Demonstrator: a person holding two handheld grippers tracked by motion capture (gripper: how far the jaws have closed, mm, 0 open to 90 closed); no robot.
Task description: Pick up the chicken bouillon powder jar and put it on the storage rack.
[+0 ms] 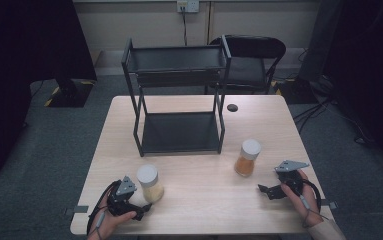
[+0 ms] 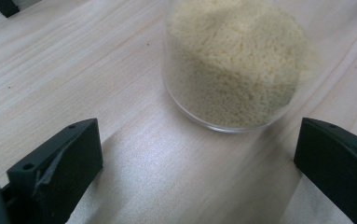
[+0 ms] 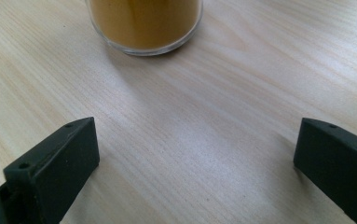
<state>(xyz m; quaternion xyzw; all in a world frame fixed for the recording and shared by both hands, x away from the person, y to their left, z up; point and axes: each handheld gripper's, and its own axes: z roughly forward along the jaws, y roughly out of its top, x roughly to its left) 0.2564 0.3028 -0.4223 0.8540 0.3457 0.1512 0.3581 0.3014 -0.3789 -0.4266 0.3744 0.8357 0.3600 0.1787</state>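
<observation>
Light wooden bench seen from above, carrying a black two-tier metal rack at its far middle, well ahead of both grippers; a black chair stands behind the rack, off the bench. A small black disc lies on the bench just right of the rack. Left gripper, held in the person's left hand at the near left corner, has its jaws spread wide with nothing between them; a clear jar of pale yellow grains with a white lid stands on the bench just ahead of the jaw tips, apart from them, as the left gripper view confirms. Right gripper, held in the right hand near the right edge, likewise has its jaws wide apart and empty; a clear jar of orange-brown powder, white-lidded, stands ahead of it and slightly toward its left jaw. No label, brand or writing can be read on either jar or on the rack.
</observation>
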